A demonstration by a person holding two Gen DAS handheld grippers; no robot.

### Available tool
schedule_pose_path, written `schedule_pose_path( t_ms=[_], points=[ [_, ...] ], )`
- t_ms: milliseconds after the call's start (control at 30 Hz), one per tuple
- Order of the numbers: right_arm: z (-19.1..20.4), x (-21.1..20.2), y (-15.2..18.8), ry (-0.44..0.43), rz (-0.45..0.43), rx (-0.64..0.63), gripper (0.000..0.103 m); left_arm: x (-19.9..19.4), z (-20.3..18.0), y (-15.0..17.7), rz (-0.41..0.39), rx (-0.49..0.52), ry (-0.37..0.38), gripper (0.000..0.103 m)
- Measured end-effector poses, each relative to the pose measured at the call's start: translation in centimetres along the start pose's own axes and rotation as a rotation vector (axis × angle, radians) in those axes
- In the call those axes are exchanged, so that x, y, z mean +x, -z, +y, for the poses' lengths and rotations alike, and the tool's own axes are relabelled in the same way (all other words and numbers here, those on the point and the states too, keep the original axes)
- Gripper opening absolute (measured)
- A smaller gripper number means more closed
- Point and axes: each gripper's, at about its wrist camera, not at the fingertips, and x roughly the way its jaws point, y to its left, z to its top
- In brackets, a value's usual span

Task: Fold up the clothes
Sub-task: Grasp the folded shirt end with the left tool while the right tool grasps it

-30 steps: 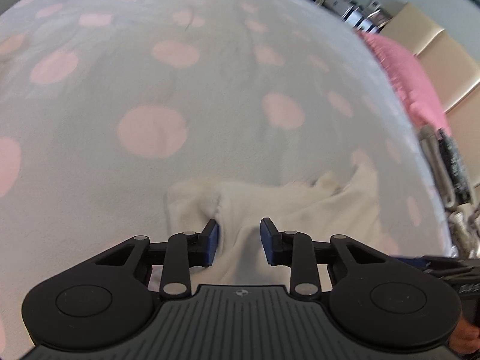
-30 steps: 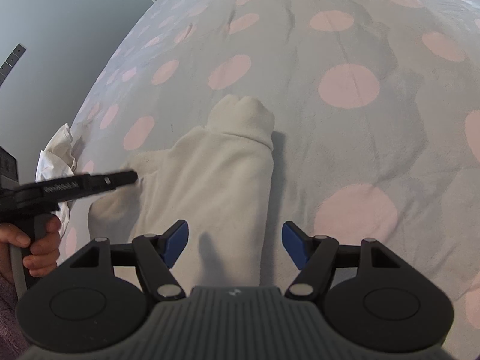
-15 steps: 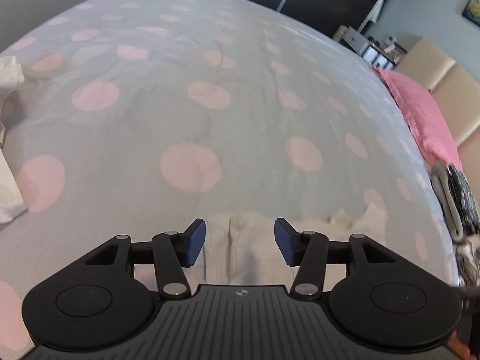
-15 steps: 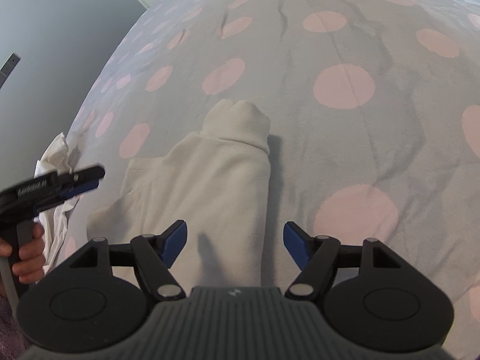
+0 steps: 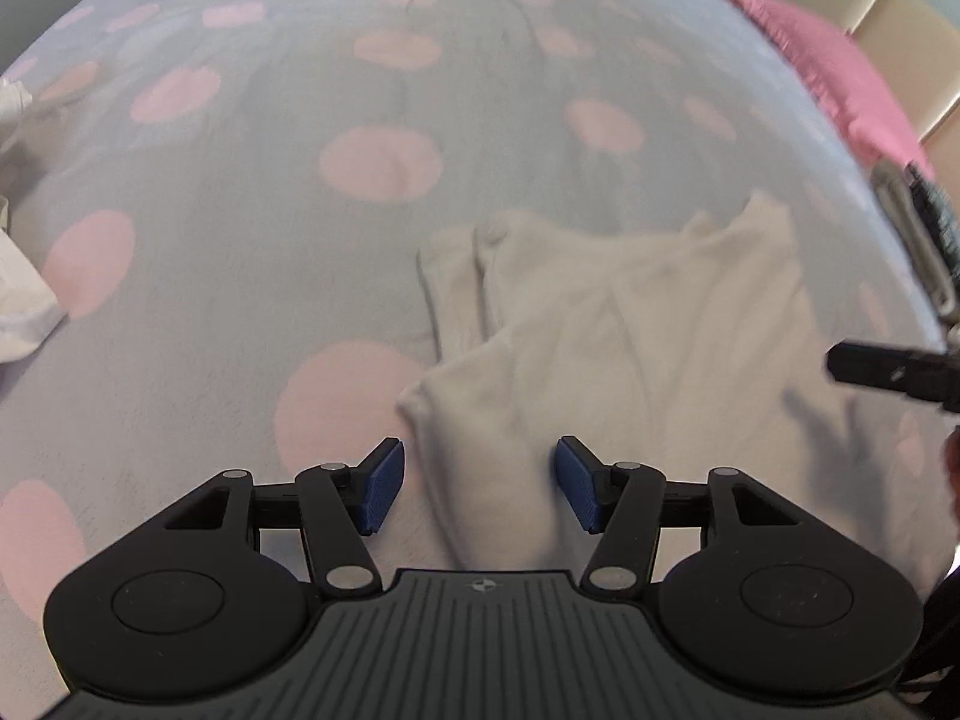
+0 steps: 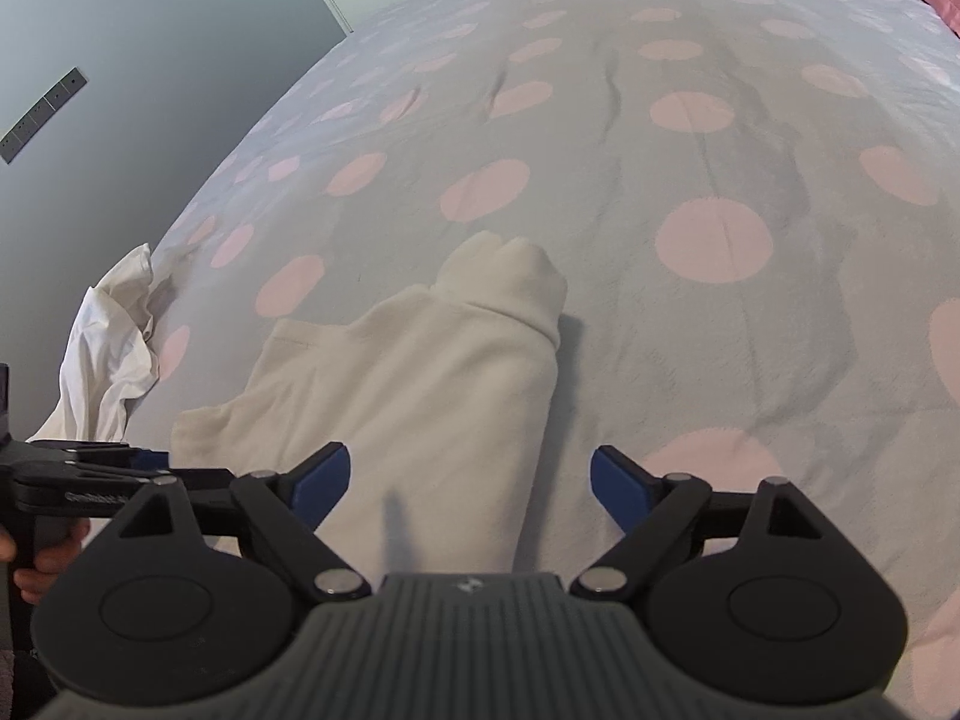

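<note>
Cream sweater (image 5: 606,324) lies partly folded on the polka-dot bed (image 5: 240,276), one sleeve cuff (image 6: 510,276) pointing away up the bed, and both grippers hover just above it! Left gripper (image 5: 479,483) is released, jaws apart over the sweater's near edge; right gripper (image 6: 470,486) is spread wide too, gripping nothing. White garment (image 6: 108,354) sits crumpled left of the sweater, pink pillow (image 5: 840,78) well beyond it.

A grey bed cover (image 5: 252,276) with pink dots spreads wide. A pink pillow (image 5: 840,78) lies at its far edge. Grey wall (image 6: 150,30) stands behind.
</note>
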Motion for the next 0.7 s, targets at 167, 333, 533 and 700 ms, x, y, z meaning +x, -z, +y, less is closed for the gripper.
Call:
schedule_pose_path(
  t_ms=[167, 333, 533, 700],
  points=[
    [0.0, 0.7, 0.3, 0.006, 0.019, -0.007, 0.089, 1.2, 1.6, -0.1, 0.016, -0.129, 0.081, 0.061],
    [-0.6, 1.9, 0.7, 0.015, 0.049, 0.013, 0.089, 2.0, 0.6, -0.2, 0.022, -0.103, 0.106, 0.064],
    [-1.7, 3.5, 1.2, -0.005, 0.061, 0.073, 0.088, 2.3, 0.8, -0.5, 0.02, -0.123, 0.129, 0.056],
    [-1.1, 3.6, 1.0, 0.018, 0.031, 0.043, 0.054, 2.1, -0.2, -0.6, -0.008, -0.1, 0.134, 0.037]
  ],
)
